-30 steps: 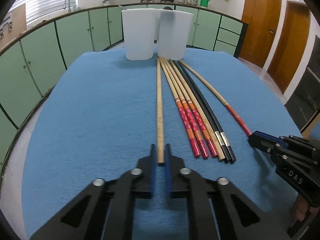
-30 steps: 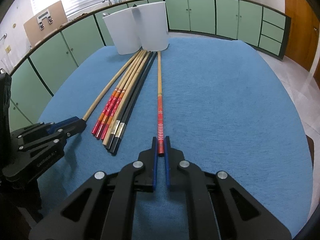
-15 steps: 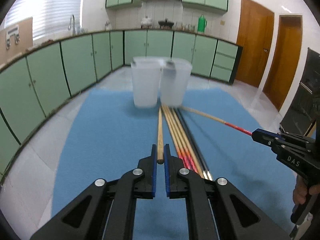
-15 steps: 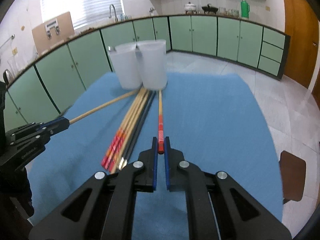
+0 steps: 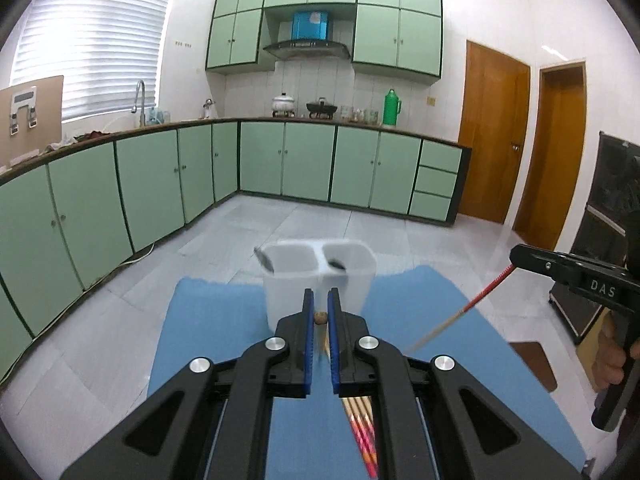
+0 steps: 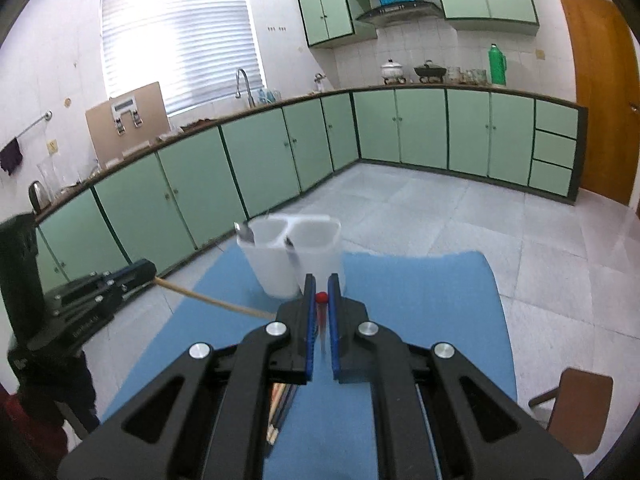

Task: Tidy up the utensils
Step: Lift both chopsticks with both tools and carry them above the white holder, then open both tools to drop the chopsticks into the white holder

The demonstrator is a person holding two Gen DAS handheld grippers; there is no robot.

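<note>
Nearest, in the left wrist view, left gripper (image 5: 320, 317) pinching the butt of a plain chopstick (image 5: 320, 317), seen end-on between blue pads (image 5: 307, 344). Below the fingers, loose chopsticks (image 5: 362, 430) lying on the blue cloth (image 5: 208, 332), red-banded ends toward the camera. Off to the right in the same view, right gripper (image 5: 516, 256) raised, clamped on a red-banded chopstick (image 5: 460, 313) slanting down toward the cloth.

Likewise in the right wrist view, right gripper (image 6: 321, 298) pressed on the red tip (image 6: 321, 298) of that chopstick, shown end-on only. Visible here alone: the full shaft of the plain chopstick (image 6: 216, 302) running from the left gripper (image 6: 150, 274) down toward the cloth (image 6: 420, 308); the loose chopsticks (image 6: 280, 404) mostly hidden under the gripper.

Farther on, twin cups (image 5: 320, 276) standing side by side, touching, near the cloth's far edge; blurred. Dark spoon-like ends at both rims, seen in both views (image 6: 294, 256).

Beyond the far edge, open tiled floor (image 6: 460, 216) up to the cabinets (image 6: 400, 128). Bare cloth to both sides of the cups. A brown chair (image 6: 576, 408) just off the cloth's right edge.
</note>
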